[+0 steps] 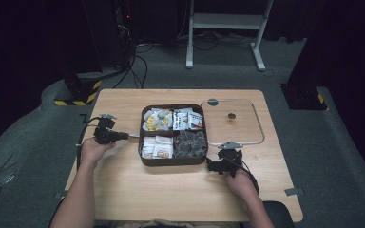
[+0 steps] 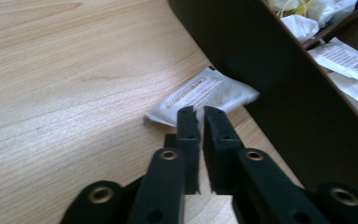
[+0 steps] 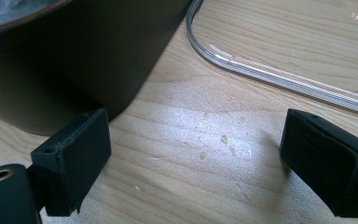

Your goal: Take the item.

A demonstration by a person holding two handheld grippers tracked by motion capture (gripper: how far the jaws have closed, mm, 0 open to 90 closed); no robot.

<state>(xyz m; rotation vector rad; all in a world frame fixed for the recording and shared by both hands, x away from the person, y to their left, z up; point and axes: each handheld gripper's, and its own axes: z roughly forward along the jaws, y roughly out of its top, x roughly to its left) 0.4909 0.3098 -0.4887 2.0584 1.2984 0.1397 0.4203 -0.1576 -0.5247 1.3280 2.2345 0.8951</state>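
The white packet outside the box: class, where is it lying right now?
In the left gripper view, the white packet lies flat on the table against the dark box wall, right at the tips of the left gripper.

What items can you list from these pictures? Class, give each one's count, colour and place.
Rectangular wooden table: one, light brown, centre.
Four-compartment brown plastic tray: one, dark brown, mid-table, holding packets.
Clear plastic lid: one, transparent, lying flat right of the tray.
White printed paper sachet: one, on the table against the tray's outer wall.
Left claw: one, black, jaws nearly together at the sachet's edge.
Right claw: one, black, jaws wide apart, beside the tray's corner.
Hands: two, from the bottom edge.
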